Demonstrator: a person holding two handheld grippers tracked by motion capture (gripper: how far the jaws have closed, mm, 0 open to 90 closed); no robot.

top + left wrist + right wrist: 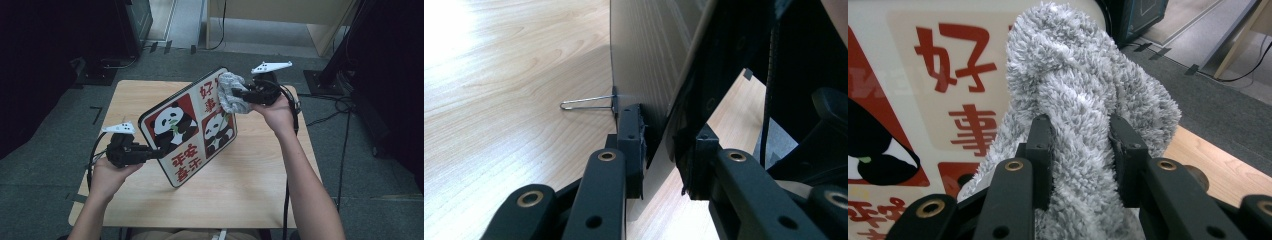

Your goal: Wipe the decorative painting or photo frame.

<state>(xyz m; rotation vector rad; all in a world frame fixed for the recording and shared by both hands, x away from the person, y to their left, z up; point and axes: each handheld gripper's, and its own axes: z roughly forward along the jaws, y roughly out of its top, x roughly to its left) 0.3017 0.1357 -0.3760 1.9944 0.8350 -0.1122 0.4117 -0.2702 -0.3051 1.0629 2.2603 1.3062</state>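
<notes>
A square panda board [192, 125] with red panels and red characters is held tilted above the wooden table [250, 185]. My left gripper [152, 153] is shut on the board's near-left edge; in the left gripper view the board's edge [649, 75] runs up between the pads [630, 131]. My right gripper [239, 95] is shut on a fluffy grey cloth [231, 92], which rests against the board's far right corner. In the right gripper view the grey cloth [1083, 90] bulges between both fingers [1040, 145], with the board's face [938, 75] behind it.
A thin wire stand [586, 104] sticks out from the board's back over the tabletop. Cables [345, 125] trail on the grey floor right of the table. Dark equipment [135, 25] and a wooden frame [280, 20] stand beyond the far edge.
</notes>
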